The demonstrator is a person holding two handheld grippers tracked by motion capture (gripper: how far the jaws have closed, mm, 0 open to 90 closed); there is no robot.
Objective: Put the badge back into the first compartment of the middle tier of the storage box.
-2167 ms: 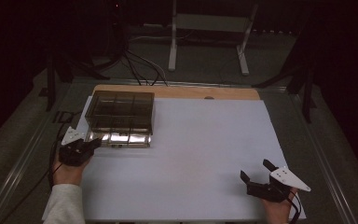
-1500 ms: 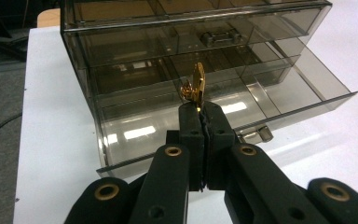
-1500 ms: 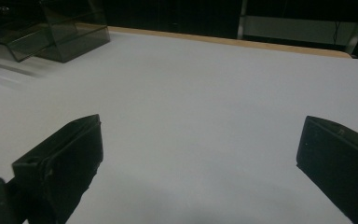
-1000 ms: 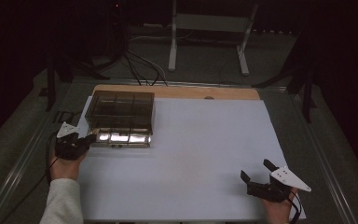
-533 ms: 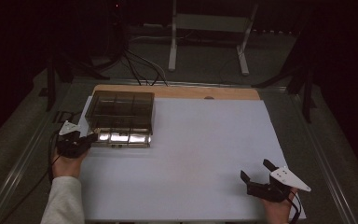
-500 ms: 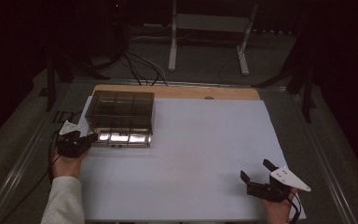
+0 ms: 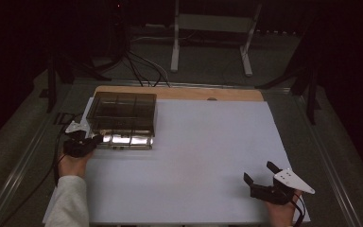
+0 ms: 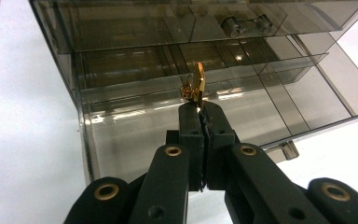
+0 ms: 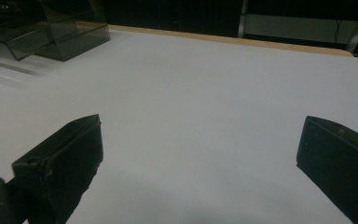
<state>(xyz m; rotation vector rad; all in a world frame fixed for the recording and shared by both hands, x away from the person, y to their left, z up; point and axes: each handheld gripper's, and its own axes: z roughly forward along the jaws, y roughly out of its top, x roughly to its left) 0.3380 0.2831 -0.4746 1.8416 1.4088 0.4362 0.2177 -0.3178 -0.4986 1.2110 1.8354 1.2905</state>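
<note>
the left gripper [image 8: 199, 109] has its two jaws pressed together on a small gold piece [image 8: 196, 86], which sticks up just past the tips, right against the front of a smoky clear organizer box [image 8: 135, 60]. in the high view this gripper [image 7: 90, 140] sits at the box's [image 7: 123, 111] near left corner on the white table sheet [image 7: 198, 151]. one box, one gold piece, two grippers. the right gripper [image 7: 261, 173] rests well apart at the near right edge, jaws spread wide, holding nothing.
</note>
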